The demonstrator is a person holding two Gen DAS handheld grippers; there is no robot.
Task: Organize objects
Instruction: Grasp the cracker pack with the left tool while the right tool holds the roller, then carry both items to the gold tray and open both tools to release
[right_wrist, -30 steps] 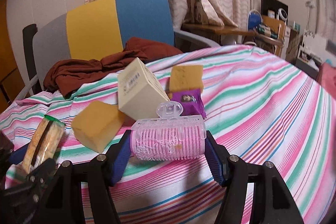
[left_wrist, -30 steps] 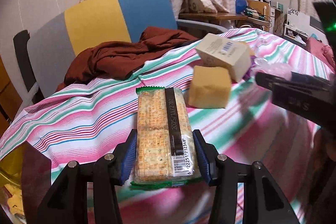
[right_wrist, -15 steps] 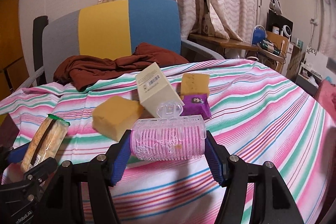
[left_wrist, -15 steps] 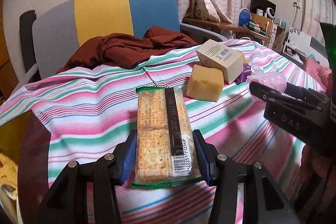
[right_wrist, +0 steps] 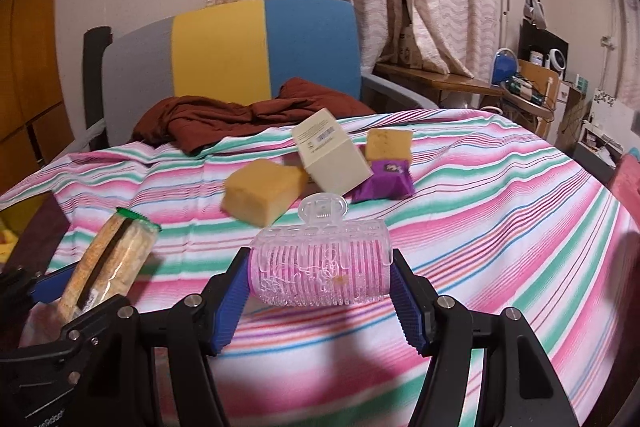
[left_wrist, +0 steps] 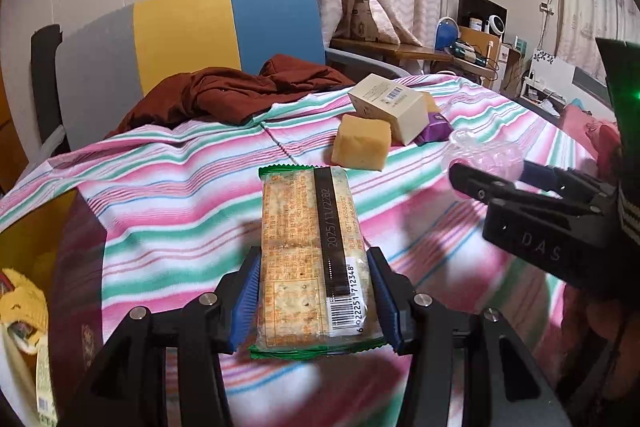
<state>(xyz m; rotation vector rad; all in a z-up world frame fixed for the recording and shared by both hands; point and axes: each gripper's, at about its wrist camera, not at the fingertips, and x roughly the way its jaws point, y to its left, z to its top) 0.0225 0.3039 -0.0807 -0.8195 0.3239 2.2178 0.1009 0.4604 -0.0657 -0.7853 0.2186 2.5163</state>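
Left tool point(left_wrist: 314, 301): clamped on a cracker packet point(left_wrist: 310, 251), pads on its long sides, long axis running straight ahead along the fingers, clear above the striped cloth point(left_wrist: 180, 195).

Right tool point(right_wrist: 320, 293): clamped end to end on a pink hair roller point(right_wrist: 322, 269), its axis lying crosswise between the pads.

Both items are carried; neither rests on the bench.

Farther ahead, a cluster lies on the cloth: yellow sponge point(right_wrist: 262, 195), cream box point(right_wrist: 332, 157) leaning over it, purple sachet point(right_wrist: 386, 181), second sponge point(right_wrist: 388, 145).

Judgement: the right tool is nearer the cluster, which lies ahead of it and slightly left; no receptacle is identifiable.

Beyond: brown garment point(right_wrist: 224, 119), chair point(right_wrist: 260, 47).
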